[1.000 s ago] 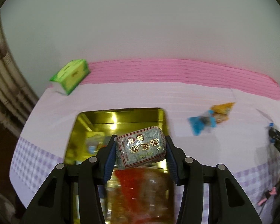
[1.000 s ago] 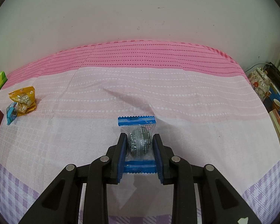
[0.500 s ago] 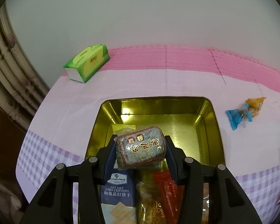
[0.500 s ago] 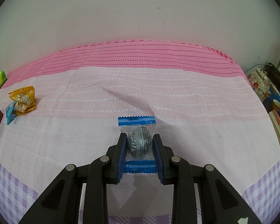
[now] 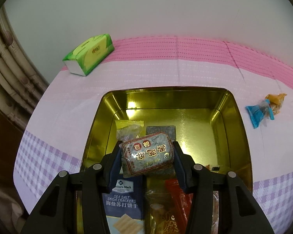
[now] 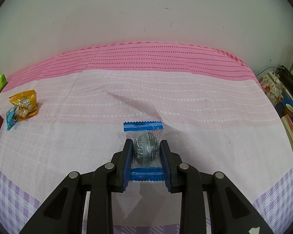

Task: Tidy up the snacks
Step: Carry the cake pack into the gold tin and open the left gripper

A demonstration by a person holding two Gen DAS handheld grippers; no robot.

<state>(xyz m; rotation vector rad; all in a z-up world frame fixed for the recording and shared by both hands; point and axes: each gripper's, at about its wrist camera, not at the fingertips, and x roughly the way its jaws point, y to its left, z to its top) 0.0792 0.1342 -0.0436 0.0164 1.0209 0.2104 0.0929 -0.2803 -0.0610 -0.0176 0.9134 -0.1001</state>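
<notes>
Left gripper clamped on a grey wrapped cake with red-and-gold lettering, held above the gold tin, roughly over its middle. Tin already holds a soda cracker pack, a red packet and a yellow-edged sachet near the back; the far right of the floor is bare. Right gripper closed around a blue-ended clear packet with a dark round sweet inside, at or just above the pink cloth-covered surface; contact cannot be judged. Two loose snacks, an orange packet and a small blue one, lie touching each other, well left of it. Judgement: step in hand is depositing the cake. Best lowered toward the bare floor before opening, kept flat so it does not land tilted on the other packs, and withdrawn straight up clear of the rim. Risk: wrapper catching on a pad.
</notes>
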